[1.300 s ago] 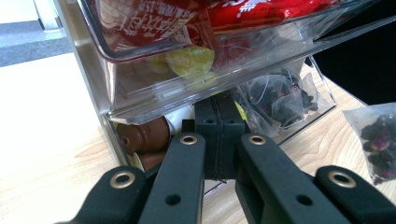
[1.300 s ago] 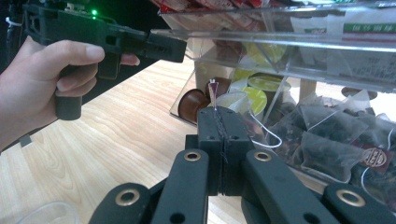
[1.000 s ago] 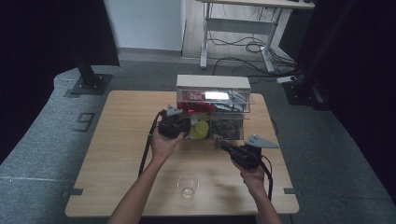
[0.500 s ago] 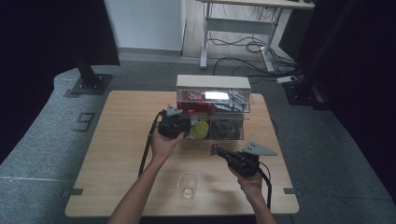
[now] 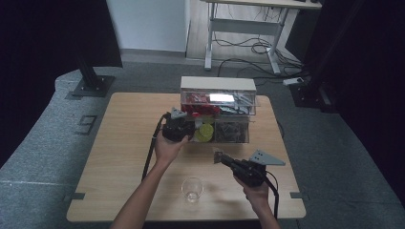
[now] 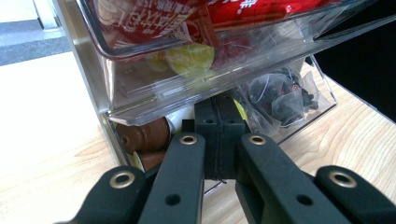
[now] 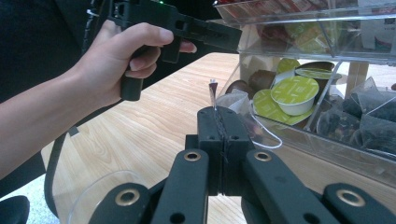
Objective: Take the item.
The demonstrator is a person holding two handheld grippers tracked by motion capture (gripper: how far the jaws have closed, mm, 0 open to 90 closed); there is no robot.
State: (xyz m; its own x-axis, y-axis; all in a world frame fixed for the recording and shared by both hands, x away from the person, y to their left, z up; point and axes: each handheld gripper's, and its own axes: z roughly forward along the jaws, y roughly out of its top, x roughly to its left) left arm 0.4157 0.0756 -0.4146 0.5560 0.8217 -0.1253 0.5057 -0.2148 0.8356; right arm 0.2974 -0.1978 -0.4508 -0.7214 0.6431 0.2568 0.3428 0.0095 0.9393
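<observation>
A clear two-tier drawer organizer stands at the far middle of the table. My left gripper is shut, its tips pushed in under the upper drawer at the lower left compartment; I cannot tell whether they pinch anything. My right gripper hovers in front of the organizer, shut on a tea bag's small tag. A white string loops from the tag to the pale tea bag just beyond the tips. Green-lidded capsules and brown capsules lie in the lower drawer.
An empty clear glass stands near the table's front edge, between my forearms. Red packets fill the upper drawer, and dark tea bags the lower right one. Bare wood lies to the left of the organizer.
My right gripper has drawn back from the organizer toward the near edge, with the tag still in it. The left gripper has stayed put.
</observation>
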